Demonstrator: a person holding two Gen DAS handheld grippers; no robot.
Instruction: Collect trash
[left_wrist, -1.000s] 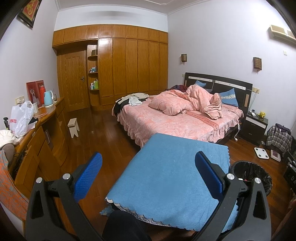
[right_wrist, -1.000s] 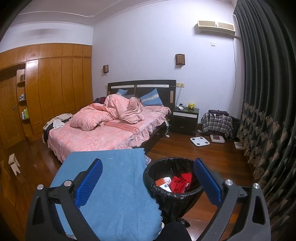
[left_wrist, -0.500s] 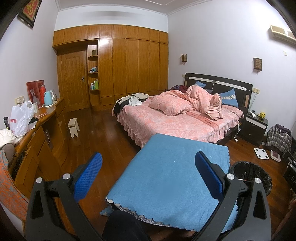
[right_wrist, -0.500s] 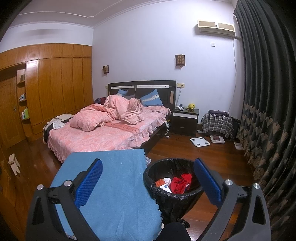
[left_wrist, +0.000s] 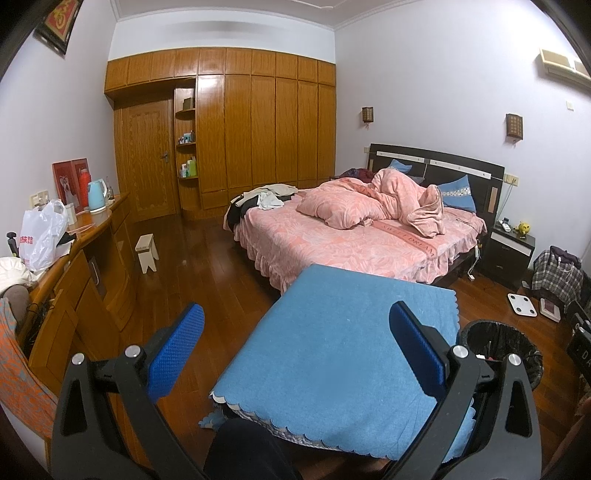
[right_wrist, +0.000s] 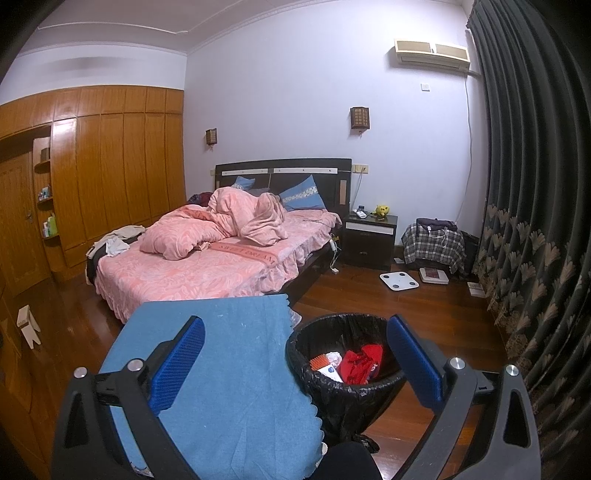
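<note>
A black-lined trash bin (right_wrist: 343, 387) stands on the wooden floor beside a table draped in a blue cloth (right_wrist: 229, 369). Red wrapping (right_wrist: 360, 363), a white packet and crumpled paper lie inside it. My right gripper (right_wrist: 295, 360) hovers open above the bin's near rim and the cloth's edge, holding nothing. My left gripper (left_wrist: 297, 349) is open too, poised over the blue cloth (left_wrist: 340, 354), empty. From the left wrist, the bin (left_wrist: 498, 343) shows at the lower right, partly behind the right finger.
A bed with pink bedding (left_wrist: 354, 236) fills the middle of the room. A wooden dresser (left_wrist: 74, 280) with a white plastic bag (left_wrist: 40, 236) and kettle runs along the left. A nightstand (right_wrist: 369, 236), scales (right_wrist: 399, 280) and dark curtains (right_wrist: 535, 221) stand right.
</note>
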